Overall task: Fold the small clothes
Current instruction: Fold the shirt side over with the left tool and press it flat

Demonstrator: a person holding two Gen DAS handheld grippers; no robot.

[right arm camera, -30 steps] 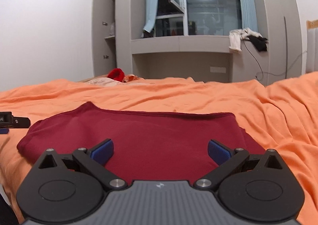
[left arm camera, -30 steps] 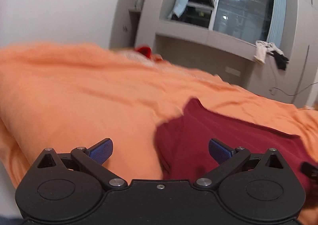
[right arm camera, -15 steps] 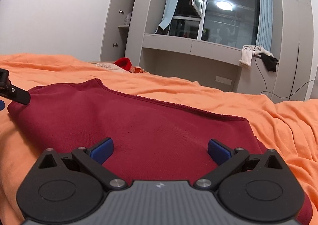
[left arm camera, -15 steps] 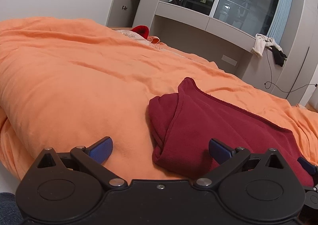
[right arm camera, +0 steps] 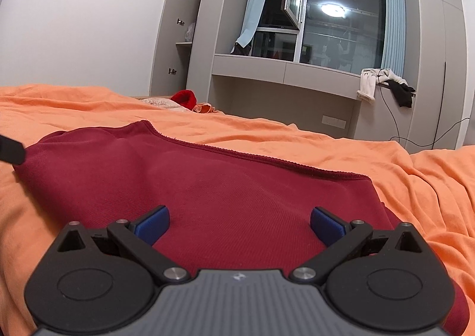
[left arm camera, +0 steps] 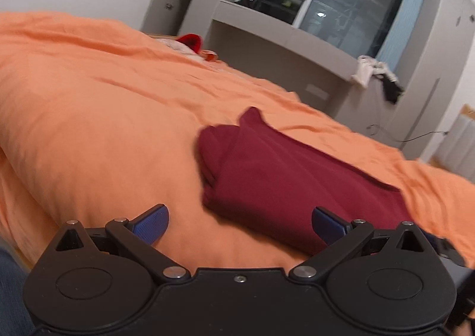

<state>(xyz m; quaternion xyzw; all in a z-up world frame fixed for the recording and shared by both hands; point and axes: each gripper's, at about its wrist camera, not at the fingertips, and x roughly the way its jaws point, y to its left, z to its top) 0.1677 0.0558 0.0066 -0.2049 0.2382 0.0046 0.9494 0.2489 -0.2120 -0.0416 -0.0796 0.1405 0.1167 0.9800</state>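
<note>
Orange bedspread (right arm camera: pixel 386 163); folded maroon garment (right arm camera: pixel 207 187)

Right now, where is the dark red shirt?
The dark red shirt lies folded on the orange blanket, right ahead of the open right gripper; the left gripper faces its left end.

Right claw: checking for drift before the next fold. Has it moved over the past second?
Yes. The right claw has come closer to the maroon garment, and the window now looks tilted, so it rolled too.
</note>
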